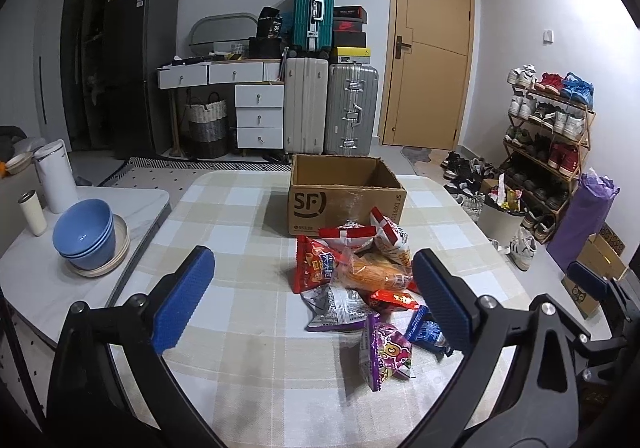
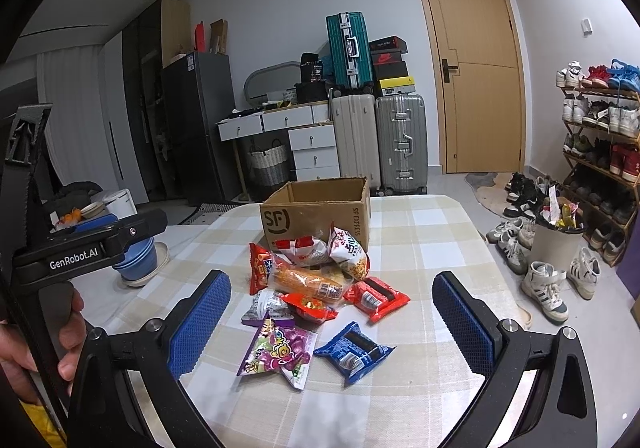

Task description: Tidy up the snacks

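1. Both of my claws hang above the near end of the table with jaws spread wide and nothing between them: my left claw [image 1: 312, 300] over the left side of the snack pile, my right claw [image 2: 332, 324] over its near edge.
2. Snack packets lie in a loose heap in the middle of the table. From the left there is a red bag [image 2: 260, 268], then a clear bag of orange sticks [image 2: 308, 282] lying across it, with two red-and-white bags [image 2: 320, 248] leaning behind, just beside the box.
3. Nearer me lie a purple cartoon packet [image 2: 276, 352], a blue packet [image 2: 352, 352] and, further right, a red packet [image 2: 376, 298], each slightly apart from the heap.
4. Behind the pile stands an open cardboard box [image 1: 344, 195] marked SF; what I can see of its inside is bare.
5. Everything sits on a beige and white checked tablecloth [image 1: 248, 328].
6. To the left, a second white table holds stacked blue bowls [image 1: 86, 232] and a white kettle [image 1: 56, 179].
7. Beyond are white drawers [image 1: 258, 115], suitcases [image 1: 330, 107], a tan door [image 1: 432, 47] and, at the right, a shoe rack [image 1: 548, 135].
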A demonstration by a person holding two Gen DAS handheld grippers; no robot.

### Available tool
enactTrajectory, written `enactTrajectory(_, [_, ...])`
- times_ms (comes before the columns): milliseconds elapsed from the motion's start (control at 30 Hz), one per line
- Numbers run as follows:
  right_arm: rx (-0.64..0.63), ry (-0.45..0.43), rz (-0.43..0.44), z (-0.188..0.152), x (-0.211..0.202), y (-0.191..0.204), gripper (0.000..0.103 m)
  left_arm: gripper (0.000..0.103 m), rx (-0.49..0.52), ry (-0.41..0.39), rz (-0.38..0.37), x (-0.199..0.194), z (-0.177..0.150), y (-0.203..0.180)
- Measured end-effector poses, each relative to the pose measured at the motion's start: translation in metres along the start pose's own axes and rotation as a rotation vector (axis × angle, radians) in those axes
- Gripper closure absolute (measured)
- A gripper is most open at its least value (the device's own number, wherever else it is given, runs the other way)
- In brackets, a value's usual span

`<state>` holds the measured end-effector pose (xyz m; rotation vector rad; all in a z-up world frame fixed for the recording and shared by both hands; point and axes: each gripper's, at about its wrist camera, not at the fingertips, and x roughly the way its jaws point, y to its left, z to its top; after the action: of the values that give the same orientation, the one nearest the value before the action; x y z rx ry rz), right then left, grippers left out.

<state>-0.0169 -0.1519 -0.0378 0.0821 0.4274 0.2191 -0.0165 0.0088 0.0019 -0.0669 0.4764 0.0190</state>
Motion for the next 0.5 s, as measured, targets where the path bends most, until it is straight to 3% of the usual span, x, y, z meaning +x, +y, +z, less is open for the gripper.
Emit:
enactTrajectory(367, [0.008, 0.001, 0.007, -0.0022, 0.0004, -0.0018, 0.0, 0.002, -0.003, 0.006, 0.079, 0.0002, 0.0023, 0.0022])
enactTrajectory(500, [0.01, 0.0, -0.009, -0.003, 0.0014, -0.0028, 0.0, 0.001, -0.009, 0.018, 0.077, 0.0026, 0.0005, 0.0049])
